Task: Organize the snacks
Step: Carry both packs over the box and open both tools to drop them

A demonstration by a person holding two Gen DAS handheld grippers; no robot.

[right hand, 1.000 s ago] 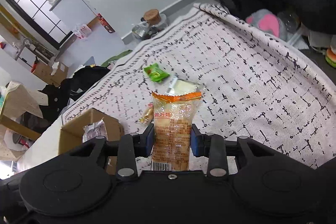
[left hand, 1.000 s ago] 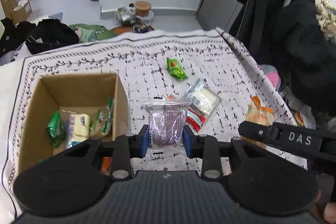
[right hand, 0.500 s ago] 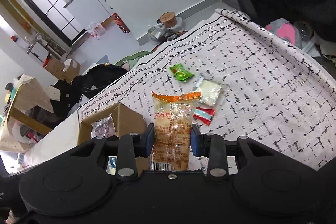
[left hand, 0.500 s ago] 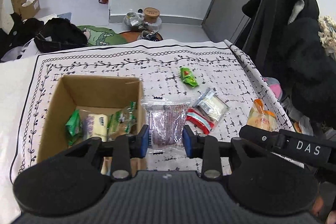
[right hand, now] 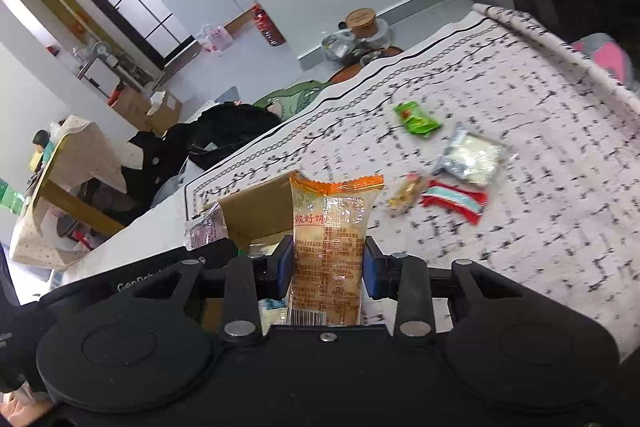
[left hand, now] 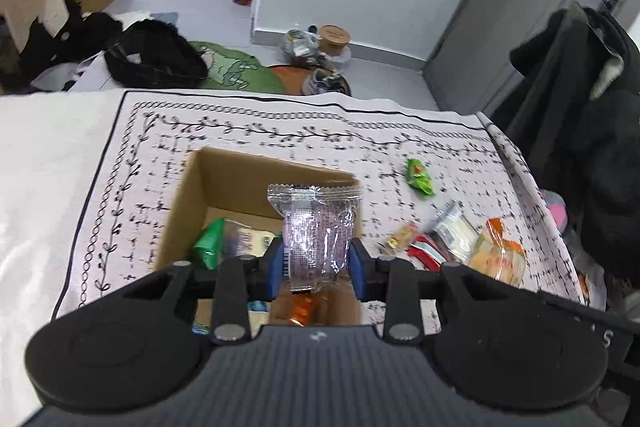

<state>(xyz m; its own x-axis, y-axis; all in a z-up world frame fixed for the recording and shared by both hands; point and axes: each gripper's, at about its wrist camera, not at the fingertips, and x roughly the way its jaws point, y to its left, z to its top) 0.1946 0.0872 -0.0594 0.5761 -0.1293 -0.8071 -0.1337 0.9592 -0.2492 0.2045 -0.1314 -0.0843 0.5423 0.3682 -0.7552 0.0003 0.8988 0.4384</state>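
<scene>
1. Now the left gripper [left hand: 316, 263] has its jaws closed on a clear purple-tinted snack packet [left hand: 314, 227], which stands upright with its long axis pointing away from the gripper body and its crimped top edge uppermost.
2. Directly below and ahead of that packet lies the open cardboard box [left hand: 188, 195], standing on the patterned cloth [left hand: 132, 163]; a green packet [left hand: 209, 243] and a pale wrapped snack already lie inside it.
3. Likewise the right gripper [right hand: 329, 265] has its jaws clamped on an orange-topped biscuit packet [right hand: 330, 239], also held upright; the box corner [right hand: 256, 209] shows just behind and to its left.
4. Loose on the cloth to the right of the box are a green sachet [left hand: 419, 177], a clear white-filled packet [right hand: 472, 157], a red-and-teal wrapper [right hand: 456, 201] and a small yellowish sweet [right hand: 406, 193], all well apart from either pair of jaws.
5. Judged from this, the deciding relation is that the left packet hangs over the box opening while the right packet sits just beside the box's right wall, so the left hand is the nearer to a release; the right one would need to shift leftward first.
</scene>
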